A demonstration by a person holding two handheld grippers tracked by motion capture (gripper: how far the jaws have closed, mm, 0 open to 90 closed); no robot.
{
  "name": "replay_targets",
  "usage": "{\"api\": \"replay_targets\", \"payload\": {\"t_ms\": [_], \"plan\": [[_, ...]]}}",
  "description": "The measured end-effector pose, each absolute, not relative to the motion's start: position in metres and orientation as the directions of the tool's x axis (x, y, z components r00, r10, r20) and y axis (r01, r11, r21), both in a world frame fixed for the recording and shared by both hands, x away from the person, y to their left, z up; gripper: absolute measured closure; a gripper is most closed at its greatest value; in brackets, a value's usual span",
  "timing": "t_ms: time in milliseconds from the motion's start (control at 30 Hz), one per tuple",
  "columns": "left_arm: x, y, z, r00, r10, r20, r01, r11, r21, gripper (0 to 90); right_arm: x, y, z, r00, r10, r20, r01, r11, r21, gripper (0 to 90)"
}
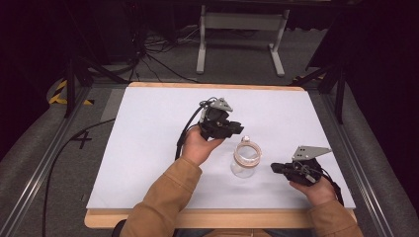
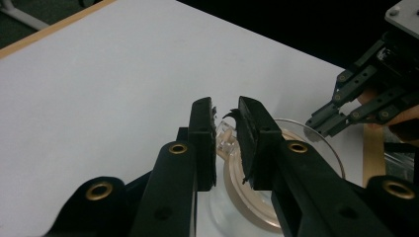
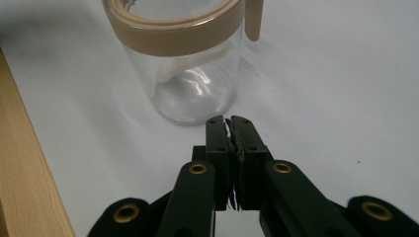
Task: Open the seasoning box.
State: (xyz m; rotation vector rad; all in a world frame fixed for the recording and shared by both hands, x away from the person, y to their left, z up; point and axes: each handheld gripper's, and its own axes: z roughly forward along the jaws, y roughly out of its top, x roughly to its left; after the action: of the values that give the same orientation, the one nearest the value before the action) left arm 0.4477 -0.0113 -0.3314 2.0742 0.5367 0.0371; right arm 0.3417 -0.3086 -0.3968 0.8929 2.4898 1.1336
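A clear glass jar [image 1: 244, 163] with a tan lid ring stands upright on the white table top [image 1: 148, 148], right of centre. My left gripper [image 1: 238, 129] hovers just behind and above the jar's rim, its jaws pointing right. In the left gripper view its jaws [image 2: 225, 106] stand a narrow gap apart over the jar [image 2: 316, 143]; a small clear latch piece [image 2: 226, 139] shows through the gap, and the pads do not press on it. My right gripper [image 1: 274, 168] lies low to the jar's right, aimed at it. Its jaws [image 3: 228, 121] are shut and empty, close to the jar's base [image 3: 192, 94].
The table's wooden front edge [image 1: 197, 217] runs below both forearms and appears in the right gripper view as a wooden strip [image 3: 20, 173]. A white frame [image 1: 237, 29] and cables lie on the floor beyond the table. The right gripper [image 2: 331, 121] shows in the left gripper view.
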Motion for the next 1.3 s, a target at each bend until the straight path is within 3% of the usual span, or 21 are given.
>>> {"api": "replay_targets", "payload": {"t_ms": [467, 1000, 1300], "plan": [[0.461, -0.032, -0.357, 0.896, 0.374, -0.237, 0.401, -0.455, 0.796, 80.8, 0.335, -0.306, -0.400, -0.781, 0.624, 0.020, 0.429, 0.514, 0.742, 86.5], [0.459, -0.036, -0.358, 0.905, 0.378, -0.195, 0.373, -0.485, 0.791, 86.4, 0.333, -0.297, -0.401, -0.796, 0.605, 0.008, 0.413, 0.533, 0.738, 86.1], [0.462, -0.035, -0.359, 0.904, 0.367, -0.220, 0.386, -0.475, 0.791, 86.4, 0.327, -0.284, -0.392, -0.815, 0.580, 0.002, 0.384, 0.537, 0.751, 87.4]]}}
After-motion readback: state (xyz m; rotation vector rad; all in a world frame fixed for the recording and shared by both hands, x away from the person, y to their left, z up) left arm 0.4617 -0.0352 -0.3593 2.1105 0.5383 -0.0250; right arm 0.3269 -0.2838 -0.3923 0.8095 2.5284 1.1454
